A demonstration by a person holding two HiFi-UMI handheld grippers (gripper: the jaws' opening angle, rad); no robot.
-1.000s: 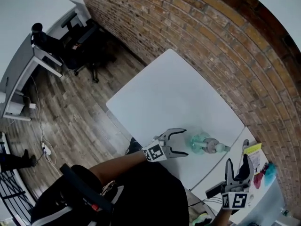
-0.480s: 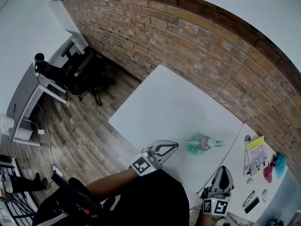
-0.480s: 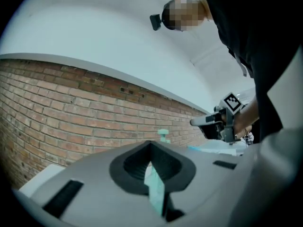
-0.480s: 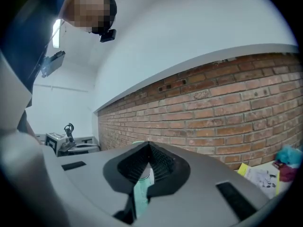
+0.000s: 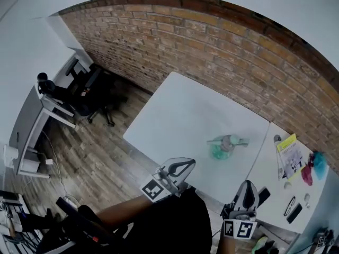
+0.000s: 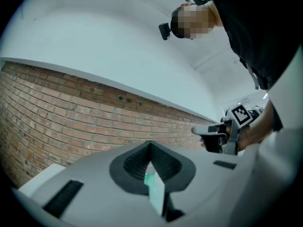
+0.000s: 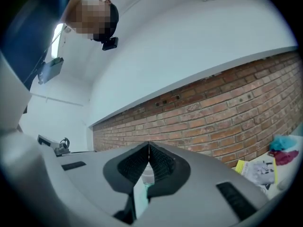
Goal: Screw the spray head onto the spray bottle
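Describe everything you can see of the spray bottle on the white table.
The spray bottle is small and looks like clear plastic, green in its lower part. It stands, apparently upright, near the right edge of the white table. A pale spray head sits on top, nozzle toward the head view's right; how tightly it is screwed cannot be told. Only the table touches it; the left gripper and right gripper are away.

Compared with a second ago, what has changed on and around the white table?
The left tongs drew back from the spray bottle and closed empty; the right tongs closed empty too. The bottle stays lying on the white table, with nothing holding it.
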